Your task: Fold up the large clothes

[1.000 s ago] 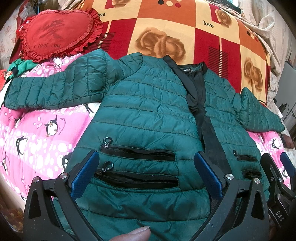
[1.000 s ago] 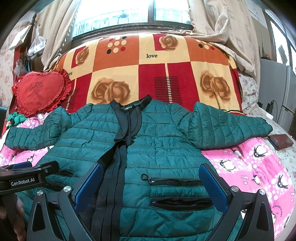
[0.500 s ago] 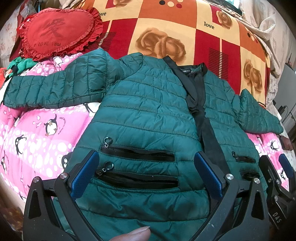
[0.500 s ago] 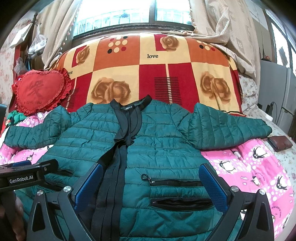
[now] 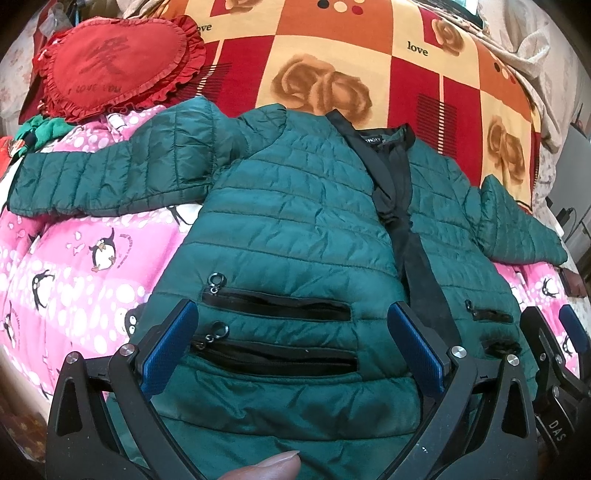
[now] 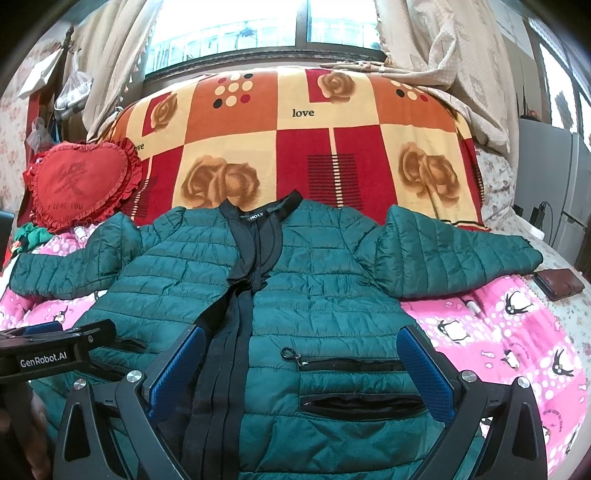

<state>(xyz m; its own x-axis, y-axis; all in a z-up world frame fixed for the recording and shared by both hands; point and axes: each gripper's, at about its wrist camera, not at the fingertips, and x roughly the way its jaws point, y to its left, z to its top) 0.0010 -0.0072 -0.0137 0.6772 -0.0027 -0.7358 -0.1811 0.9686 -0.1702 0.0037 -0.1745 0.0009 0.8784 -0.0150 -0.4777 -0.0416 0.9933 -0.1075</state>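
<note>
Red heart cushion [image 6: 79,186] against rose-print blanket [image 6: 303,147]; brown wallet [image 6: 559,283] on penguin quilt [image 6: 517,332].

Bedroom: quilt-covered bed [image 6: 517,332], heart pillow [image 6: 79,186], curtained window [image 6: 258,29].

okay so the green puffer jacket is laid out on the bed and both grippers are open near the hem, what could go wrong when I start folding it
1. The brown wallet and a small pen-like object lie by the right sleeve; sweeping that sleeve inward may drag them.
2. The ring zipper pulls sit near the left gripper and could snag a finger.
3. The jacket looks slick and puffy, so a shallow pinch by the right gripper may slip.
</note>
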